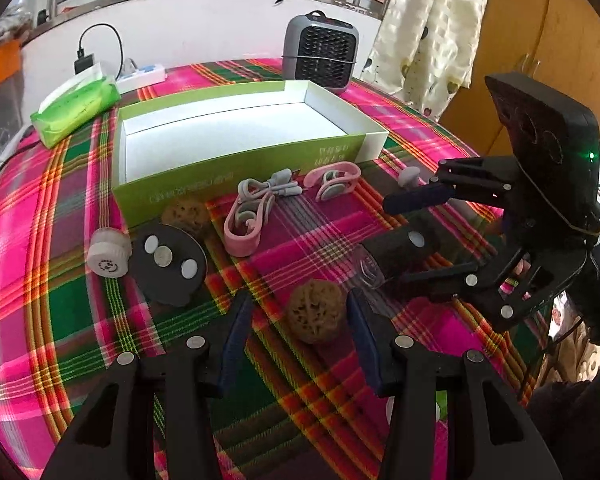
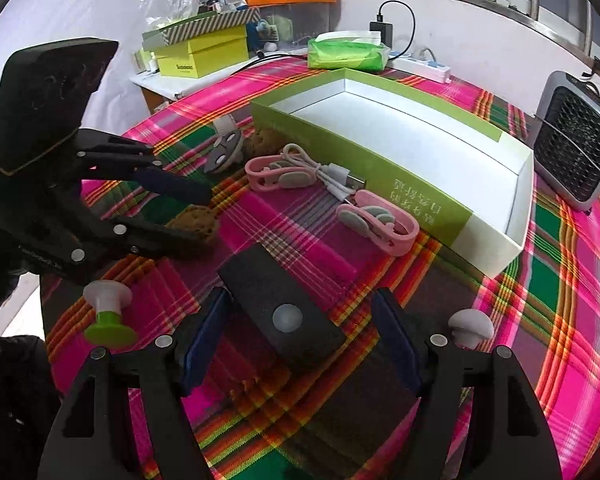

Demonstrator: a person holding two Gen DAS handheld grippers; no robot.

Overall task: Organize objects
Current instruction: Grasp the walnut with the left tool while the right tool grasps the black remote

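My left tool point(image 1: 296, 332) spread wide, straddling sponge point(image 1: 317, 312) at 12 o'clock: light, soft, squashy; pinch across middle. Right tool point(image 2: 300, 336) spread around black block point(image 2: 282, 308).

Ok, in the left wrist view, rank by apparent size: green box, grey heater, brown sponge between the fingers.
1. green box
2. grey heater
3. brown sponge, though it sits nearest the camera, so it looks larger than it is.

Bright, even daylight from the windows; strong fisheye bending, dark corners, soft shadows.
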